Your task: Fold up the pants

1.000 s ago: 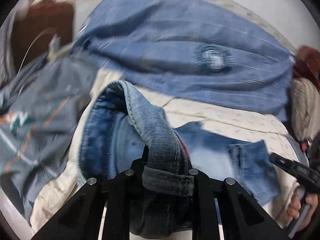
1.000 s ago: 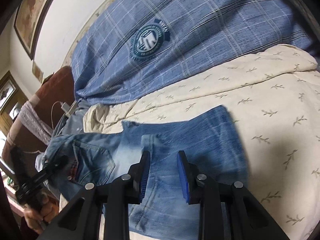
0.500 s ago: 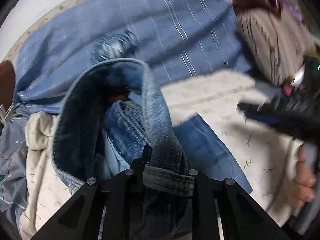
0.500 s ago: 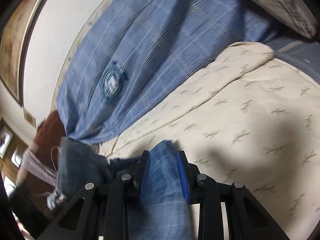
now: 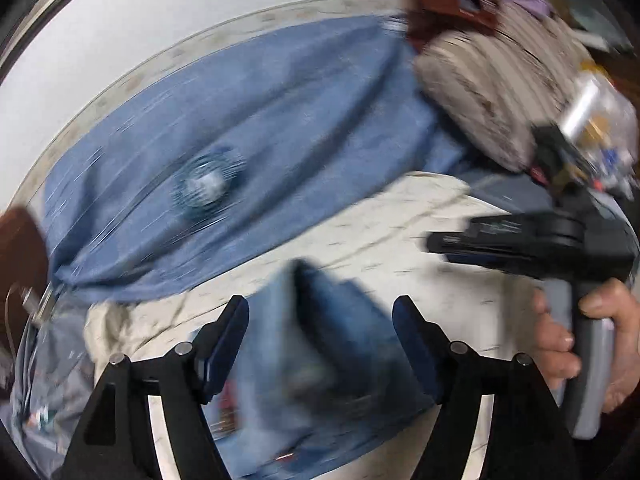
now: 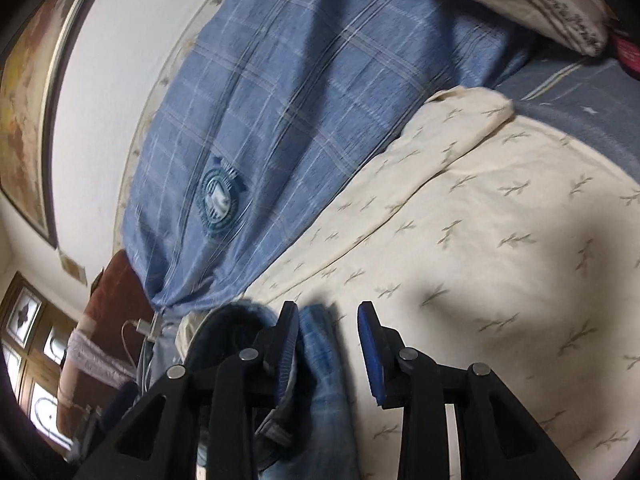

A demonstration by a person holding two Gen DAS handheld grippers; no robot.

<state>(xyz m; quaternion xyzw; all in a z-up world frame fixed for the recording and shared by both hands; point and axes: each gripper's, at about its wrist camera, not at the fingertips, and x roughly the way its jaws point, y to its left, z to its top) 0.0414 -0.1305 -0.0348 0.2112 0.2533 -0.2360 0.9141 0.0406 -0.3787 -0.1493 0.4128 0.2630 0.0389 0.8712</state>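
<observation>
The blue denim pants (image 5: 316,344) lie bunched on the cream leaf-print bed sheet (image 5: 400,216), blurred by motion. My left gripper (image 5: 320,320) is open wide, its jaws on either side of the denim and not touching it. My right gripper (image 6: 328,320) is open; the folded denim (image 6: 320,364) lies between its jaws, against the left finger. The right gripper also shows in the left wrist view (image 5: 520,244), held by a hand at the right, above the sheet.
A blue plaid pillow with a round crest (image 6: 280,128) leans on the wall behind. A striped cushion (image 5: 488,92) is at the right. A dark grey blanket (image 6: 580,120) and a charger cable (image 6: 140,328) lie at the bed edges.
My left gripper has let go of the pants waistband and opened wide; the denim dropped onto the bed. My right gripper opened a little wider and swung right over the sheet.
</observation>
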